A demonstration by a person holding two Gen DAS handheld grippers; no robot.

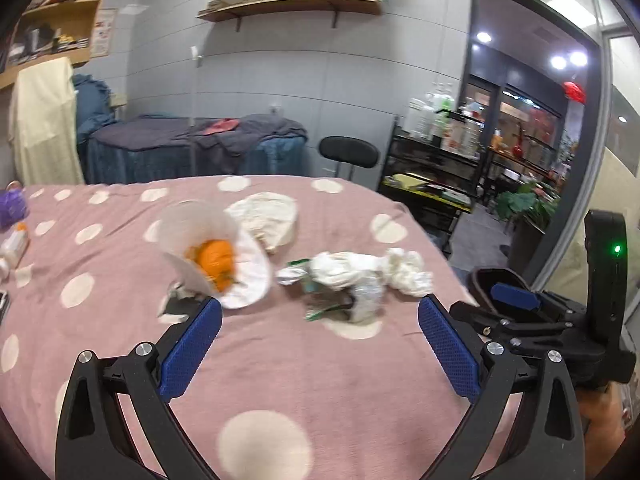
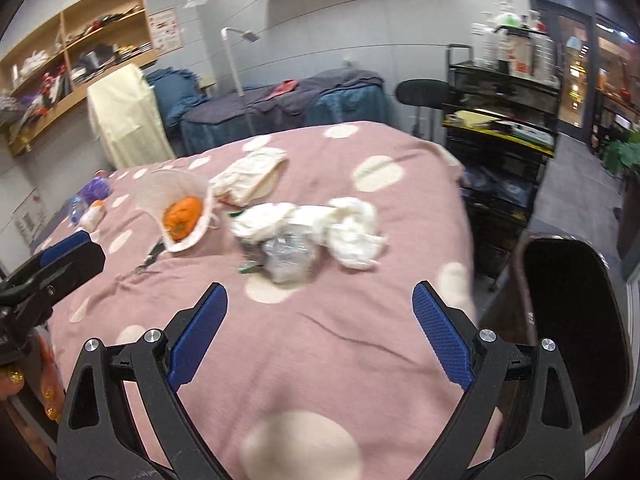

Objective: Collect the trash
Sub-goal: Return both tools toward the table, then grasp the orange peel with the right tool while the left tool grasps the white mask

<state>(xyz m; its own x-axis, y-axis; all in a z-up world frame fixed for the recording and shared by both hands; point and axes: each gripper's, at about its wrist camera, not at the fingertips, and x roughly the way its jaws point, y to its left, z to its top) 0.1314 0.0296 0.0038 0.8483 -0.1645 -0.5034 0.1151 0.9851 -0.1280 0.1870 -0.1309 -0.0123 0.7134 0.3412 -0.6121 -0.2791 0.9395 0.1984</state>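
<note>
The left gripper point(image 1: 320, 320) hovers above the near part of the pink spotted bedspread point(image 1: 280, 380), its jaws spread wide and empty, touching nothing. Beyond its fingertips and slightly right of centre lies the trash pile: a crumpled clear plastic wrapper point(image 1: 360, 300) nearest, a green-and-silver foil scrap point(image 1: 294, 272) at its left edge, and crumpled white tissues point(image 1: 372, 266) draped over and trailing to the right. The pile's long axis runs left to right, across the line of the fingers. Off the left fingertip, farther left, a tipped translucent cup point(image 1: 192, 232) rests against a white paper plate point(image 1: 248, 276) with an orange peel point(image 1: 214, 258) at its mouth; a cream cloth point(image 1: 266, 214) lies beyond them.

The right gripper point(image 2: 320, 300) is likewise opened wide and holds nothing. In the right wrist view the same wrapper point(image 2: 288, 256) sits almost straight ahead between the fingertips, with the tissues point(image 2: 352, 228) just behind and to the right. A dark open bin point(image 2: 572, 320) stands just right of this gripper, off the bed's edge.

Judged from both views, the two grippers are at similar range to the pile; the right one is better centred on it and lies next to the bin, so it appears the likelier to grasp. Motion blur softens the finer details of the pile.
</note>
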